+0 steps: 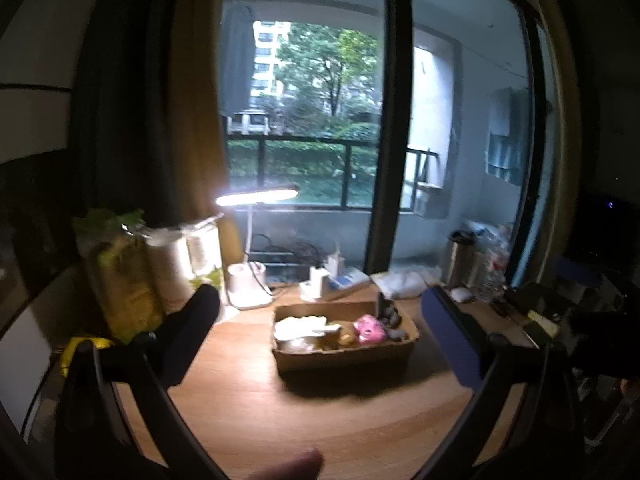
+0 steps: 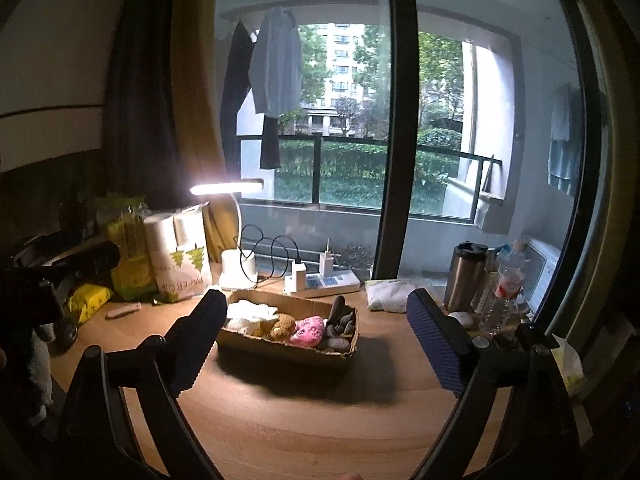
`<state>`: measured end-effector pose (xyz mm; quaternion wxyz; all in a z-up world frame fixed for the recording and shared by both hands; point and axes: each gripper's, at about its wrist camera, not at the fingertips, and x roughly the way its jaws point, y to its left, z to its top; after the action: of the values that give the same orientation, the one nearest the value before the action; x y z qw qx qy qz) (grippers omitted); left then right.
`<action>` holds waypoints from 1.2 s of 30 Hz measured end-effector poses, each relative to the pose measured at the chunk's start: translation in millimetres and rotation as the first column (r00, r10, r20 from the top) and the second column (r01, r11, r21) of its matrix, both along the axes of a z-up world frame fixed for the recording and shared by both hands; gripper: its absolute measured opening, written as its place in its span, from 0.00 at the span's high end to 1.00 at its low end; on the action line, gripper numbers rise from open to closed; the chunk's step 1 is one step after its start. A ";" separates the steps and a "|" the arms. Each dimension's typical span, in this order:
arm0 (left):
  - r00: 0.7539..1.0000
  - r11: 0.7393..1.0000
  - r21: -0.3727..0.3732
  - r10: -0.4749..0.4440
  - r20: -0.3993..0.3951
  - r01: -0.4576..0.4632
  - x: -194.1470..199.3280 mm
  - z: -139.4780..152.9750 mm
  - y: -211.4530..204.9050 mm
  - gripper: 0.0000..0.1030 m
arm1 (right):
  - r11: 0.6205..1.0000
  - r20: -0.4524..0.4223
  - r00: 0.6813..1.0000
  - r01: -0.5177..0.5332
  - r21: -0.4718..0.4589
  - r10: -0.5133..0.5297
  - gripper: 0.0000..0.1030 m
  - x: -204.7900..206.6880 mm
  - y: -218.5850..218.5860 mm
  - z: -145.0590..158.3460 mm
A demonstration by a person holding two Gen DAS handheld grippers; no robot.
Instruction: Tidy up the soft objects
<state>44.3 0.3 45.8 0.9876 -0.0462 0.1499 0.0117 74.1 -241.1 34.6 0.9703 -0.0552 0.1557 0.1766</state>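
Observation:
A cardboard box (image 1: 348, 356) (image 2: 280, 350) sits on the wooden desk (image 1: 320, 420) (image 2: 320, 420) under a lit lamp. It holds soft items: a white cloth (image 1: 300, 326) (image 2: 252, 312), a brown plush (image 2: 282, 326), a pink plush (image 1: 370, 330) (image 2: 308, 330) and grey pieces (image 2: 340, 326). My left gripper (image 1: 320, 308) is open and empty, held above the desk in front of the box. My right gripper (image 2: 318, 312) is open and empty, also in front of the box.
Green packets (image 2: 124, 248), a paper-cup sleeve (image 2: 180, 252), a lamp base (image 2: 239, 270), a power strip (image 2: 324, 282), a white cloth (image 2: 390, 294), a steel flask (image 2: 464, 276) and a bottle (image 2: 502, 292) line the desk's back edge before the window.

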 end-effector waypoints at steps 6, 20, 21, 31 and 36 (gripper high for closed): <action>1.000 1.000 0.010 -0.003 0.024 0.003 -7.4 13.9 3.5 0.01 | 1.000 0.020 1.000 0.008 0.016 -0.008 0.09 -2.9 -5.0 9.6; 1.000 1.000 0.026 0.005 0.028 -0.006 -8.5 16.1 1.3 0.01 | 1.000 0.029 1.000 0.005 0.002 -0.005 0.09 -2.7 -1.1 11.9; 1.000 1.000 0.027 0.007 0.029 -0.008 -8.8 16.3 0.9 0.01 | 1.000 0.029 1.000 0.005 0.002 -0.005 0.09 -2.6 -1.0 11.9; 1.000 1.000 0.029 0.007 0.025 -0.008 -9.4 17.1 0.7 0.01 | 1.000 0.027 1.000 0.003 -0.001 -0.002 0.09 -1.0 0.1 10.6; 1.000 1.000 0.028 0.012 0.025 -0.013 -7.9 16.3 -0.5 0.01 | 1.000 0.019 1.000 0.001 -0.010 -0.001 0.09 1.4 0.8 7.9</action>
<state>36.4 -0.2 62.1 0.9898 -0.0335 0.1371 0.0194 75.5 -240.4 42.4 0.9716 -0.0618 0.1473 0.1747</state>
